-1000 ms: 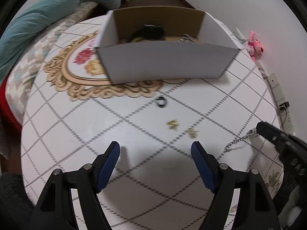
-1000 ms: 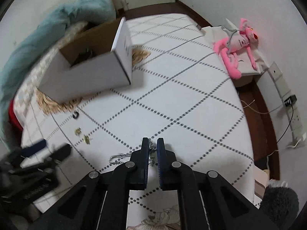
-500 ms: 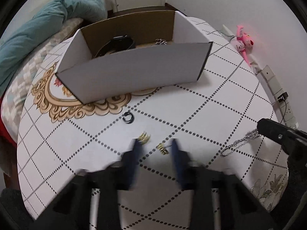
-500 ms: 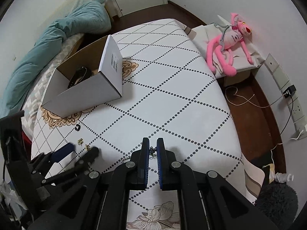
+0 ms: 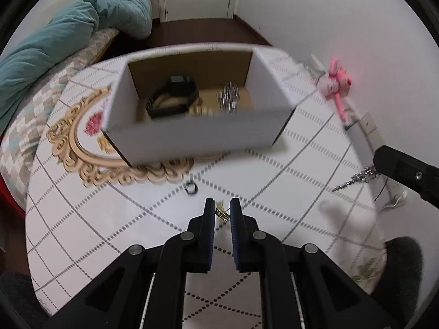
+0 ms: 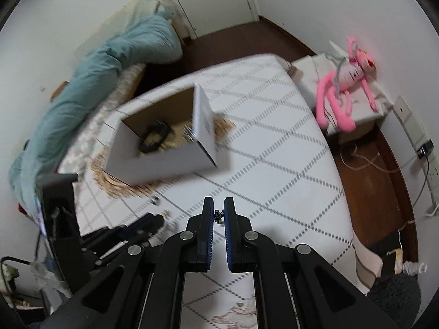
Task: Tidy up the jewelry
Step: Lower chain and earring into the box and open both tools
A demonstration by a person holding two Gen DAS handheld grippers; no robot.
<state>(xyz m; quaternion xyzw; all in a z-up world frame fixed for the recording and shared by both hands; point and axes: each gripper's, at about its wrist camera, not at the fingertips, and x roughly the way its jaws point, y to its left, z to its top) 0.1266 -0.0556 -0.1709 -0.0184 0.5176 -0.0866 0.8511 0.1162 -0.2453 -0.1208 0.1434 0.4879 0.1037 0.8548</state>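
Left claw [image 5: 222,213]: just snapped together from wide apart, now clamped on a small gold earring [image 5: 221,211], lifted clear of the worktop [image 5: 274,170]. Second gold earring visible earlier, not findable now. Right claw [image 6: 218,215]: clamped as before on a silver chain [image 5: 356,178], raised too, chain dangling off the worktop at the right. Black ring [image 5: 191,188] left lying just beyond the left claw, near the box [image 5: 197,134]. Box farther back, already holding a black band and silver pieces. Likely next: both loads carried over the near wall and dropped in.
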